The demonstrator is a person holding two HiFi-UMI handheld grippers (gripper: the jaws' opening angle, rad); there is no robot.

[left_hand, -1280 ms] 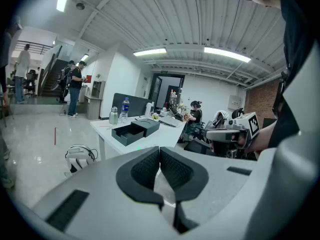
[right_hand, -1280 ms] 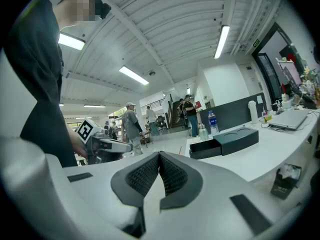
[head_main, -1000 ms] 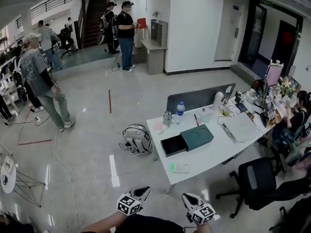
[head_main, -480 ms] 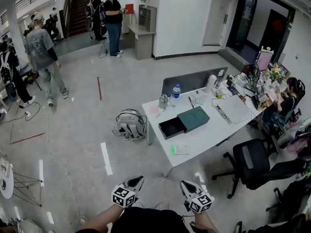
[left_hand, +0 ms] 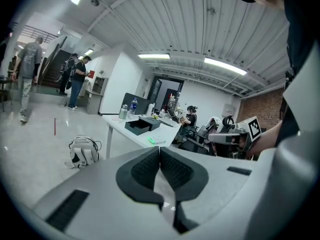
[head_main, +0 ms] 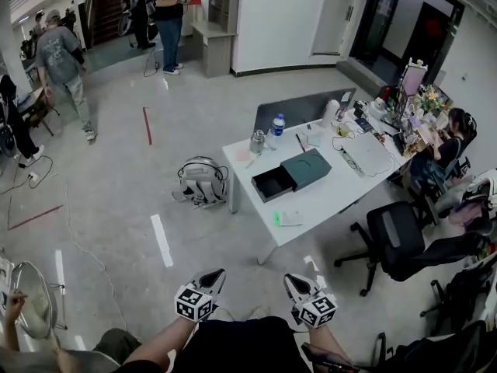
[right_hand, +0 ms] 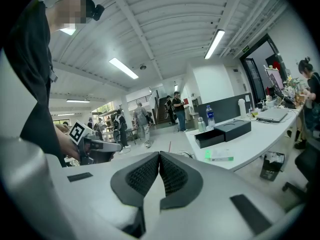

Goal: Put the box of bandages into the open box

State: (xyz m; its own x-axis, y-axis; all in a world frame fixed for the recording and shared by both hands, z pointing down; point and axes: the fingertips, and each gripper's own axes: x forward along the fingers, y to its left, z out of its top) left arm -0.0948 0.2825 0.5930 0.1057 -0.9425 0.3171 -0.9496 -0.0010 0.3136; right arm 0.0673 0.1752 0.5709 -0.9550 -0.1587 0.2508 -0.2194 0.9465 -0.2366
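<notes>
Two units are in use, both with jaws pressed together and nothing between them: the left hand-held gripper [head_main: 217,274] and the right hand-held gripper [head_main: 290,280], held low and close to the person's body, side by side and pointing forward toward the table [head_main: 342,195], from which both are well apart. The bandage box [head_main: 287,218], green and white, lies flat near the table's front edge. The open box [head_main: 272,185], dark, with its tray drawn out toward the left, sits just behind the bandage box and apart from it. A bottle [head_main: 277,125] stands at the table's far edge. A backpack [head_main: 200,182] lies on the floor beside the table's left end, and a chair [head_main: 393,241] stands at its right.
</notes>
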